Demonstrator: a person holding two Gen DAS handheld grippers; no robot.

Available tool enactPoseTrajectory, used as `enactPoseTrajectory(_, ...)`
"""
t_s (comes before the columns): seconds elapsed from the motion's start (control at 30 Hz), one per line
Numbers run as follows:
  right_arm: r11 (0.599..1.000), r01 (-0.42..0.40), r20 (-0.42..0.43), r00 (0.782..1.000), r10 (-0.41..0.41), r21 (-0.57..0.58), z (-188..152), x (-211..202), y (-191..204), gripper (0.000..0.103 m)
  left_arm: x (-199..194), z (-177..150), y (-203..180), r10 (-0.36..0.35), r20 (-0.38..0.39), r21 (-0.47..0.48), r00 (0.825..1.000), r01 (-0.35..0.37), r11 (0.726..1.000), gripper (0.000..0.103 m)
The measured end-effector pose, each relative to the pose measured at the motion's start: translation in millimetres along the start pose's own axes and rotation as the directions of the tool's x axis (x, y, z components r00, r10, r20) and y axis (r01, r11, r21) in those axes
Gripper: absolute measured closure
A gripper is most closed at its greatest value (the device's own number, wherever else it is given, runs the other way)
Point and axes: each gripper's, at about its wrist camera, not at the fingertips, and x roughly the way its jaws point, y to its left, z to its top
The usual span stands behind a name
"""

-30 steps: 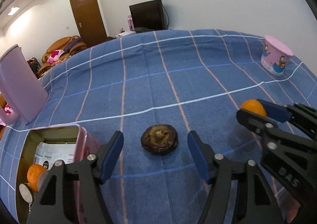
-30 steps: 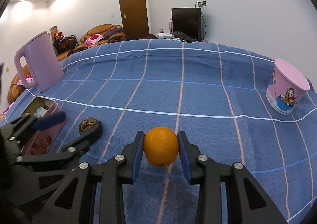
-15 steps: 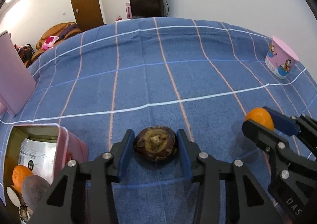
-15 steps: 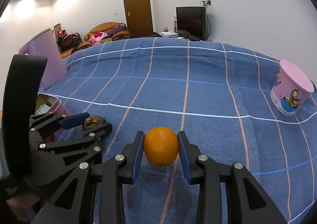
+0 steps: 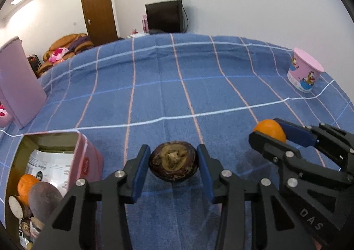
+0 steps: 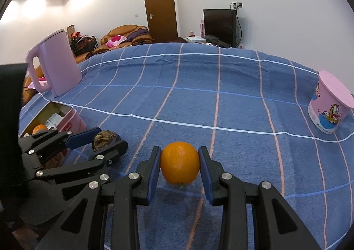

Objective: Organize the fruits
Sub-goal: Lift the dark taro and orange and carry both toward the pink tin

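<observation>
My left gripper [image 5: 173, 162] is shut on a dark brown mangosteen [image 5: 173, 165] and holds it just above the blue checked cloth. My right gripper [image 6: 179, 162] is shut on an orange [image 6: 179, 162], also lifted slightly off the cloth. Each gripper shows in the other's view: the right one with the orange [image 5: 270, 131] on the right, the left one with the mangosteen [image 6: 106, 138] on the left. A pink open tin [image 5: 86, 161] at the lower left holds an orange [image 5: 26, 184] and several dark fruits.
A pink kettle [image 6: 55, 62] stands at the far left of the table. A pink cartoon cup [image 6: 329, 108] stands at the right edge. The blue checked cloth [image 6: 199, 95] covers the table. A sofa, door and TV lie beyond.
My left gripper moved forward around the mangosteen, shut on it and lifted it slightly. My right gripper kept its hold on the orange and raised it a little.
</observation>
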Motion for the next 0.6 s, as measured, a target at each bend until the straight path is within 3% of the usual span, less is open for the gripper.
enactPoseTrajectory(0.6,0.998,0.038,0.092,0.995,-0.033,-0.046,-1.6,-17.1,10.0,0.067,-20.3,-1.7,6.8,0.033,0.104,-0.025,0.994,-0.031,0.999,0.058)
